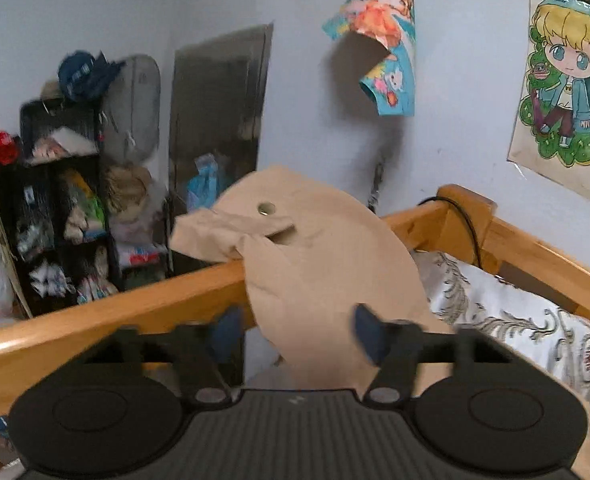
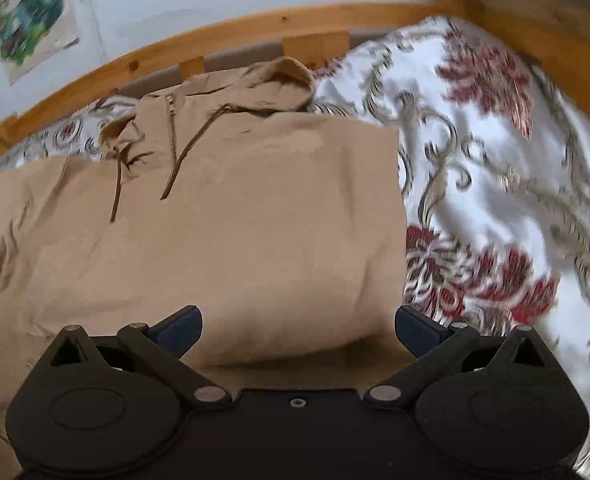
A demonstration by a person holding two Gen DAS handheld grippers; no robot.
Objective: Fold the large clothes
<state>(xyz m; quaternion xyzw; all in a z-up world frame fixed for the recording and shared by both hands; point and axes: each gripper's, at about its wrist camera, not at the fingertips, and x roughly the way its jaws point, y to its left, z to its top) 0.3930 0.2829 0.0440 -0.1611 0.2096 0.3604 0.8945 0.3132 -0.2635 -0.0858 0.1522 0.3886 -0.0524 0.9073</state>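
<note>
Beige hoodie (image 2: 231, 216): zip neck, brown drawcords, lying flat on floral bedspread (image 2: 495, 160), hood toward wooden bed rail (image 2: 255, 28). Right gripper (image 2: 298, 330) hovers spread over its near hem, touching nothing. Left gripper (image 1: 295, 332): sleeve end between partly closed pads; contact unclear, blurred.

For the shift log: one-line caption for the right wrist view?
Open right gripper above tan zip-neck hoodie spread on floral bedspread.
</note>
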